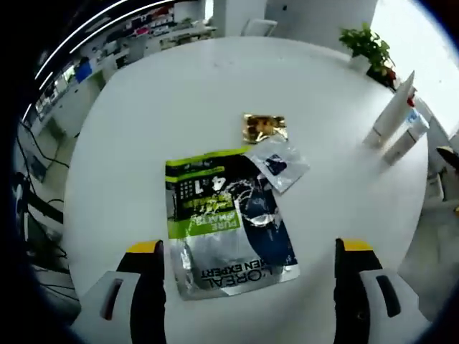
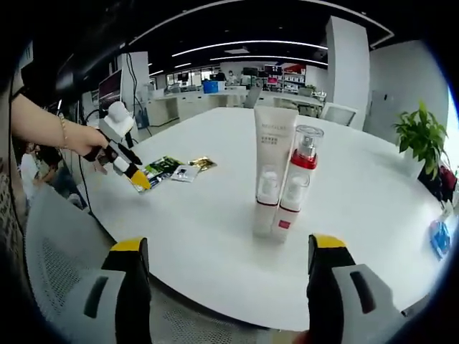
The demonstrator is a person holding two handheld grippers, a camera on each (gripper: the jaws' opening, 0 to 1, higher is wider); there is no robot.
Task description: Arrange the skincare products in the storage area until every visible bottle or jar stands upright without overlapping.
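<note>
On the round white table [image 1: 179, 86] a large green, blue and silver sachet [image 1: 226, 218] lies flat, with a small silver sachet [image 1: 276, 165] and a gold sachet [image 1: 264, 127] beyond it. My left gripper [image 1: 247, 254] hovers open above the large sachet's near end. At the far right a white tube [image 1: 391, 111] and a clear pump bottle [image 1: 407, 136] stand upright, touching. In the right gripper view the tube [image 2: 271, 168] and the red-collared pump bottle [image 2: 295, 183] stand straight ahead of my open right gripper [image 2: 228, 251]. The left gripper [image 2: 123, 161] shows there, over the sachets [image 2: 172, 169].
A potted plant [image 1: 369, 46] stands at the table's far edge, also visible as the plant [image 2: 422, 140] on the right. A grey mesh chair [image 2: 50, 265] sits near the table's front edge. A blue packet [image 2: 437, 236] lies at the far right. Office desks fill the background.
</note>
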